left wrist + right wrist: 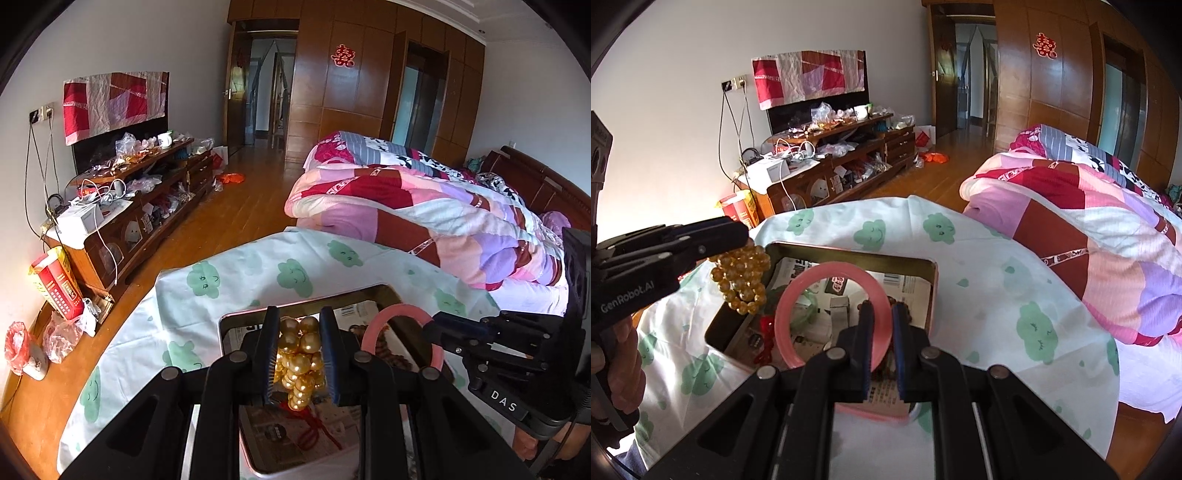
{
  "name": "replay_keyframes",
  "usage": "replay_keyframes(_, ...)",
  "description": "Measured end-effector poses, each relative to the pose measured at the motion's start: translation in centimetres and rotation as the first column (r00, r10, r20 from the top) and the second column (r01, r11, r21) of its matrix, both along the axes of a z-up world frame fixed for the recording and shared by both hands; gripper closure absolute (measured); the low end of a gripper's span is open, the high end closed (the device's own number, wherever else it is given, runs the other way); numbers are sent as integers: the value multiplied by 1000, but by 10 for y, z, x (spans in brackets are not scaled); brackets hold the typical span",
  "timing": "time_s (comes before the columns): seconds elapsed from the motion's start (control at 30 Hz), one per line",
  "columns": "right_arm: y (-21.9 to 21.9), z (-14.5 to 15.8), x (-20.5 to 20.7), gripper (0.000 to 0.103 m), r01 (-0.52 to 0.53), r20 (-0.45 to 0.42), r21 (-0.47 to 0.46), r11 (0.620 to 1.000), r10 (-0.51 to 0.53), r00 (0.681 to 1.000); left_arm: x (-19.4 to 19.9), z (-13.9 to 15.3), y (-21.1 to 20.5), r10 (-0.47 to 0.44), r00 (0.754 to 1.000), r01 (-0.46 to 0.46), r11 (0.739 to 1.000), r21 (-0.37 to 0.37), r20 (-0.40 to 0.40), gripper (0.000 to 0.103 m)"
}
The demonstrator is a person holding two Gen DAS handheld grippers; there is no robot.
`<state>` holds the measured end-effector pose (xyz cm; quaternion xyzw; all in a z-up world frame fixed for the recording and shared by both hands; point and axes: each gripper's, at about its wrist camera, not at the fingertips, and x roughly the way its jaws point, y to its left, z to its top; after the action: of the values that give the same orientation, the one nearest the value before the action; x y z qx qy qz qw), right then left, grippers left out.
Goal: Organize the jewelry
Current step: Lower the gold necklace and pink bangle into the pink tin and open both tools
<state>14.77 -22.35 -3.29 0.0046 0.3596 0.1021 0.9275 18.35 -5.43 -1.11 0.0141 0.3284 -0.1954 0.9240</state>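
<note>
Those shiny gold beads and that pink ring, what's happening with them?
A person is sorting jewelry with two hand-held grippers. The left gripper has its jaws shut on a bunch of gold beads, and the right gripper is shut on a pink bangle. Both are held over an open tin box lined with newspaper, on a cloud-print cloth.

White letters "DAS" stand on the black right gripper [428, 328] body, and "GenRobot.AI" on the black left gripper [748, 236] body. A red double-happiness paper sign [343, 56] hangs on the brown wooden wardrobe [351, 92].
</note>
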Motion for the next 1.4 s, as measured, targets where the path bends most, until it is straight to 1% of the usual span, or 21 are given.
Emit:
replay_keyframes(0.2,4,-9,15,91,9,-28,-14,1000,-10,1000,14,-9,-3,17,1000,-17,1000,10,-12,81)
replay_keyframes(0.4,6,-17,24,91,13,-51,-26,1000,-14,999,18,-16,-4,21,1000,-20,1000,21,-23,81)
replay_keyframes(0.77,10,-24,29,91,11,-71,-38,999,-14,997,21,-31,-6,17,998,-15,999,51,-56,81)
replay_keyframes(1.13,13,-28,30,90,6,-80,-45,999,-9,997,21,-36,-4,13,998,-9,998,59,-67,81)
replay_keyframes(1.33,14,-33,29,89,-10,-103,-32,999,7,995,19,-38,-4,17,997,-12,998,64,-80,80)
replay_keyframes(1.37,14,-33,28,89,-10,-104,-27,1000,7,995,18,-39,-5,21,996,-15,997,71,-83,76)
replay_keyframes(1.4,14,-33,27,89,-4,-101,-23,1000,2,995,18,-40,-6,25,996,-19,996,82,-82,65)
